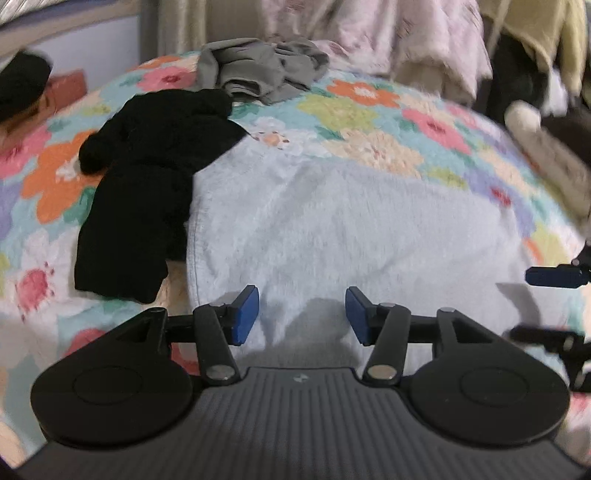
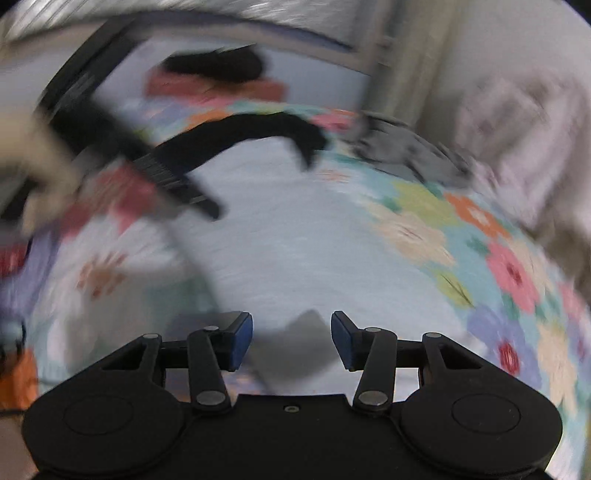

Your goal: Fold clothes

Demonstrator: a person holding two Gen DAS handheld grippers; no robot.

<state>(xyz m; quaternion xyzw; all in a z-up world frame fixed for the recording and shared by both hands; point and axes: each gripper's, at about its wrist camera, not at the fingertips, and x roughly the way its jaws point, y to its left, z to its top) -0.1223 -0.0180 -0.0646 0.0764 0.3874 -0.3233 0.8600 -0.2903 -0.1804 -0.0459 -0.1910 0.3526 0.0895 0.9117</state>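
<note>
A pale blue fleece garment point(image 1: 351, 229) lies spread flat on the flowered blanket point(image 1: 369, 110). My left gripper point(image 1: 302, 315) is open and empty, hovering just above the garment's near edge. A black garment point(image 1: 147, 177) lies crumpled along the pale one's left side, and a grey garment point(image 1: 258, 74) is bunched behind it. In the blurred right wrist view my right gripper point(image 2: 291, 339) is open and empty over the same pale garment point(image 2: 288, 240). The black garment point(image 2: 258, 136) and grey garment point(image 2: 406, 151) show beyond. The right gripper's fingers point(image 1: 554, 277) show at the left wrist view's right edge.
A pile of pinkish and yellow fabric point(image 1: 406, 33) hangs behind the bed. Dark and white items point(image 1: 524, 110) sit at the back right. The other gripper's body point(image 2: 110, 140) crosses the upper left of the right wrist view. A curtain point(image 2: 406, 74) hangs behind.
</note>
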